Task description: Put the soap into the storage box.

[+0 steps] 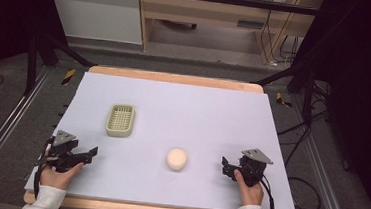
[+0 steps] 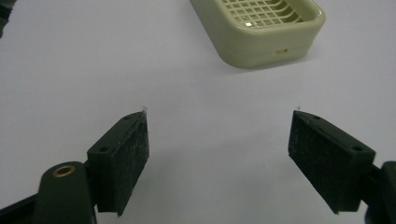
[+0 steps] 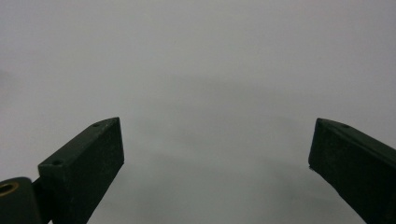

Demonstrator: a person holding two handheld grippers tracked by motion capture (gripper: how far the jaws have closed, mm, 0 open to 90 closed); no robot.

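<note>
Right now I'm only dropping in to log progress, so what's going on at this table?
A person sits at the table with a gripper in each hand. The left gripper and the right gripper both rest near the front edge, jaws open, holding nothing. A pale green soap dish lies ahead of the left gripper, and a round cream soap sits between the two. Neither is touched.

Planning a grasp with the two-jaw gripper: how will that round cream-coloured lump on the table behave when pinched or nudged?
The cream lump looks rounded and smooth, so the pads may slip off it. Its low domed shape suggests sliding rather than rolling. Hard or soft cannot be told.
</note>
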